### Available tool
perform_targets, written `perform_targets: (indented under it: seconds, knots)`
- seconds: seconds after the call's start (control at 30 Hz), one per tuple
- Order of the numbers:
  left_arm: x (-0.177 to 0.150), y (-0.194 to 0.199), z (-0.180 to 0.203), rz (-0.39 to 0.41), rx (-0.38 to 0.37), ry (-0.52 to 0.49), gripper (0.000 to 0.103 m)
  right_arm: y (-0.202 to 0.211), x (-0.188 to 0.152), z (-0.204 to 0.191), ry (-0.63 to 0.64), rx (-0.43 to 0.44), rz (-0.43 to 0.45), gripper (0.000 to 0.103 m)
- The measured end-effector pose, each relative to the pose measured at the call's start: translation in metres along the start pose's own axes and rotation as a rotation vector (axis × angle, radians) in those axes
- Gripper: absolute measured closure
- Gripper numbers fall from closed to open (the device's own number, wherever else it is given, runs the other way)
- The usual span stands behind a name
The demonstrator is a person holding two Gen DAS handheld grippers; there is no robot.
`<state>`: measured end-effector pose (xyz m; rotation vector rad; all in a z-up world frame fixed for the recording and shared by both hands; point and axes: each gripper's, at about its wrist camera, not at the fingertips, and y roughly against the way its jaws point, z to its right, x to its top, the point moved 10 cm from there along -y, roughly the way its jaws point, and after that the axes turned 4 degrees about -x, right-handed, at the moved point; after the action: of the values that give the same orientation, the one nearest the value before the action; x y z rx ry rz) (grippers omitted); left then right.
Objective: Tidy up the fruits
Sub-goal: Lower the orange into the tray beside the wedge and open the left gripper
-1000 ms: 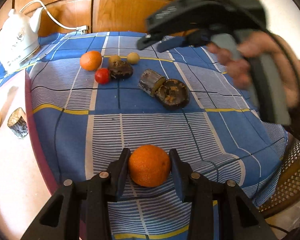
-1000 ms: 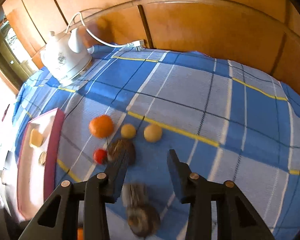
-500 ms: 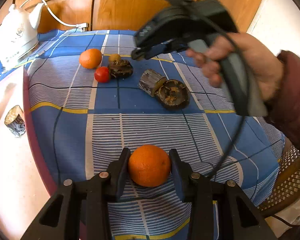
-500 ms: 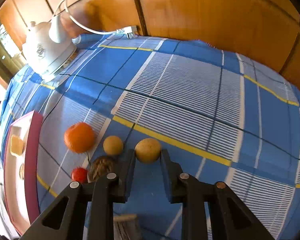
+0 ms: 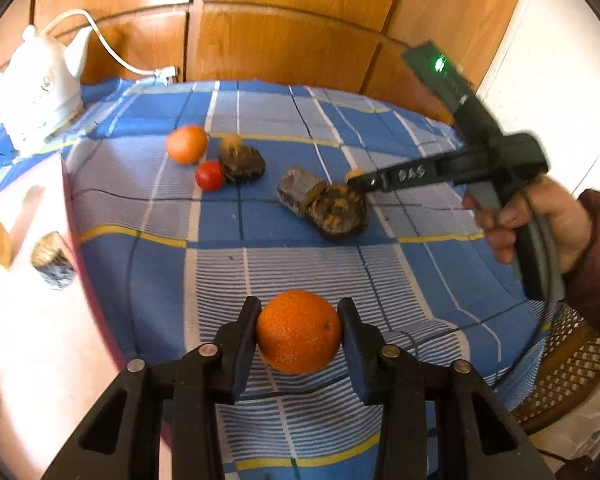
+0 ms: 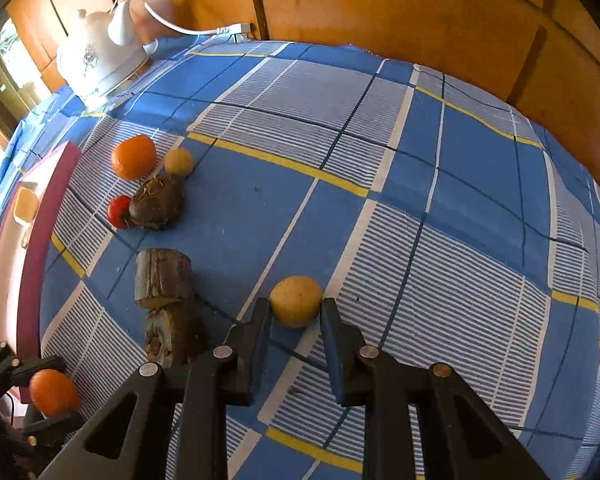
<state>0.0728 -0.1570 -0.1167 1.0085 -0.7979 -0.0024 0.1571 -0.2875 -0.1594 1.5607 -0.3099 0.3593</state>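
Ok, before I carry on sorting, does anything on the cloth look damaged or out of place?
Yes: three dark, rough lumps sit among the fruit, one beside the tomato and two nearer the middle, with broken, crumbly orange-brown ends. What they are is unclear; nothing is spilled.

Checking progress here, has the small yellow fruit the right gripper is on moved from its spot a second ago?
Yes. The yellow fruit, clamped in the right gripper, now sits apart from the other yellow fruit and the orange, nearer the log piece.
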Motion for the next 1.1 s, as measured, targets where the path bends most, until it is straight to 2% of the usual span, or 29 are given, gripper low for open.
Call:
perform_targets:
  seconds: [0.17, 0.3, 0.5, 0.73, 0.9, 1.1]
  knots:
    - [0.007, 0.03, -0.011, 0.058, -0.009, 0.049, 0.063, -0.003, 0.0, 0.002, -0.008, 0.023, 0.011, 0.077]
    - [0.011, 0.055, -0.031, 0.109, -0.005, 0.134, 0.063, -0.003, 0.001, 0.002, -0.006, 0.019, 0.015, 0.077]
    - [0.01, 0.086, -0.089, 0.169, 0.076, 0.29, 0.063, -0.004, 0.002, -0.004, 0.02, -0.011, 0.014, 0.077]
    - [0.011, 0.092, -0.17, 0.186, 0.17, 0.459, 0.063, -0.004, 0.002, -0.007, 0.043, -0.041, 0.013, 0.077]
    - [0.022, 0.081, -0.205, 0.174, 0.239, 0.453, 0.063, -0.004, 0.002, -0.006, 0.043, -0.042, 0.012, 0.077]
    - [0.042, 0.064, -0.223, 0.168, 0.266, 0.438, 0.063, -0.004, 0.003, -0.006, 0.041, -0.042, 0.013, 0.077]
